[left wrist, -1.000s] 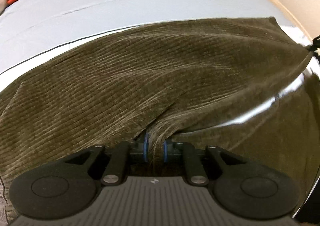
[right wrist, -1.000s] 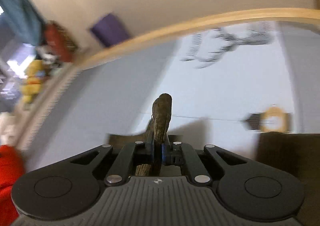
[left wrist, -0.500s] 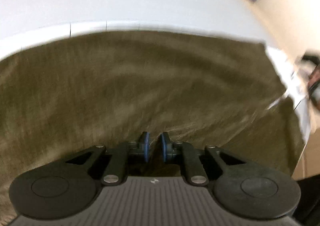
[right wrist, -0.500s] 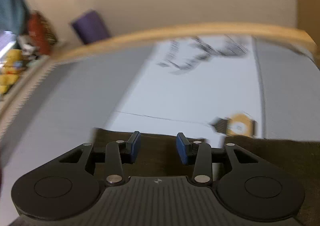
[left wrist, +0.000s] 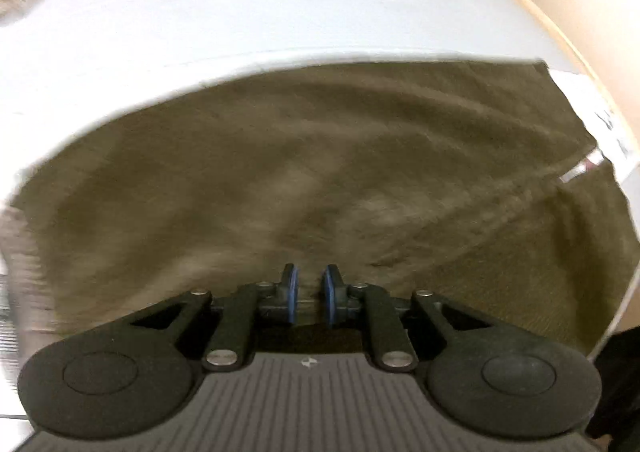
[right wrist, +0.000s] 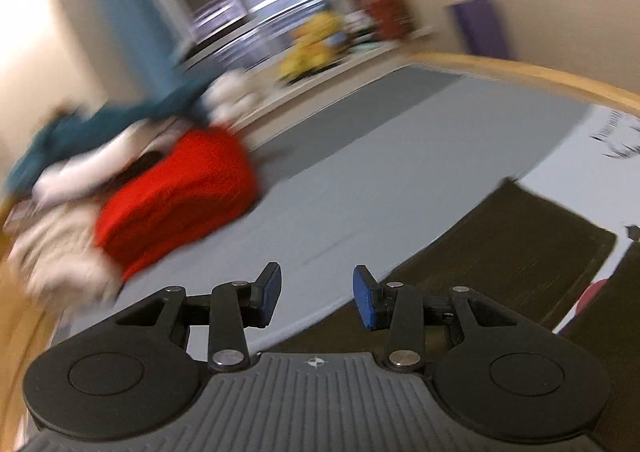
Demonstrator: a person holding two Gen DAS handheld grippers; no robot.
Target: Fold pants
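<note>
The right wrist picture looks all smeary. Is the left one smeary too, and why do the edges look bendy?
Right wrist view: heavily streaked; the red cloth and far shelves smear, while the right gripper stays crisp. Left wrist view: softer blur; the brown pants lose their texture. Both views: the fisheye lens bows the wooden edge.

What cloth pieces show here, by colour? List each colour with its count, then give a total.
Olive-brown: 1, the pants
Red: 1, the folded cloth
Teal: 1, the cloth on the pile
White or cream: too blurred to count
Total: 3 that can be told apart
</note>
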